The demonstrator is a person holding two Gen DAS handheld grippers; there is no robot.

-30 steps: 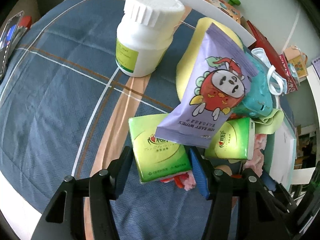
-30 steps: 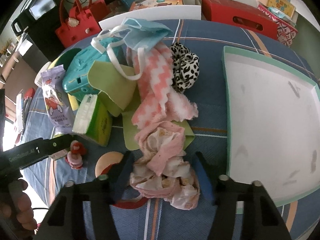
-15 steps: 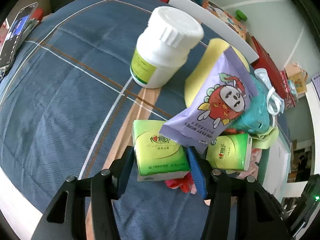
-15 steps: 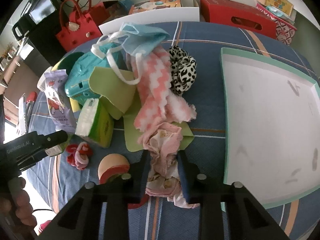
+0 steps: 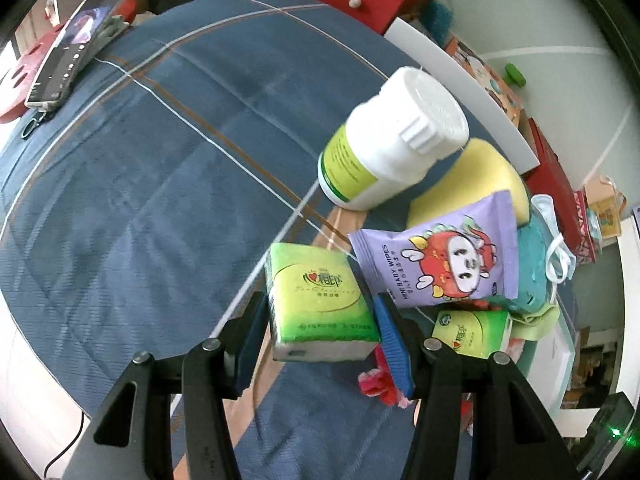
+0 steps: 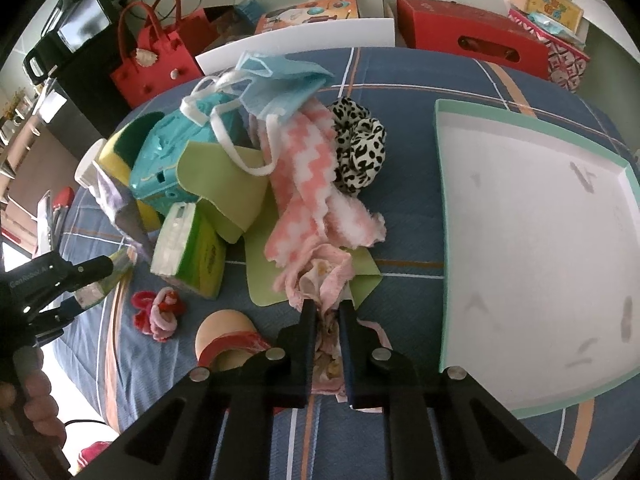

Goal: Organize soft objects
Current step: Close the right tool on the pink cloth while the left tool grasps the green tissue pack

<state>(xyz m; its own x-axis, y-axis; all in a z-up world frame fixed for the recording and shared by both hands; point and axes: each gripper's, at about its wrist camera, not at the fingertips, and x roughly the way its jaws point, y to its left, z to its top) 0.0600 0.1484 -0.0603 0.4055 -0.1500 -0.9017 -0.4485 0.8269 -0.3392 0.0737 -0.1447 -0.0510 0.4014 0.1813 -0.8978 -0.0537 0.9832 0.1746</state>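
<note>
My left gripper (image 5: 320, 336) is shut on a green tissue pack (image 5: 316, 300) and holds it above the blue bedspread. The left gripper also shows at the left edge of the right wrist view (image 6: 80, 280). My right gripper (image 6: 327, 312) is shut on a crumpled pink patterned cloth (image 6: 320, 276) next to a pink-and-white zigzag towel (image 6: 312, 184). A purple baby wipes pack (image 5: 440, 260), a second green tissue pack (image 5: 472, 332), a yellow sponge (image 5: 472, 176), a leopard scrunchie (image 6: 358, 148) and a blue face mask (image 6: 280, 84) lie nearby.
A white tray with a teal rim (image 6: 536, 248) lies right of the pile. A white pill bottle (image 5: 392, 136), a teal toy camera (image 6: 172, 160), a green cloth (image 6: 224, 184), a pink hair tie (image 6: 158, 308) and a phone (image 5: 76, 44) are on the bed. Red bags and boxes stand behind.
My left gripper closed on the green tissue pack and lifted it from under the wipes pack. My right gripper closed from wide open onto the pink patterned cloth.
</note>
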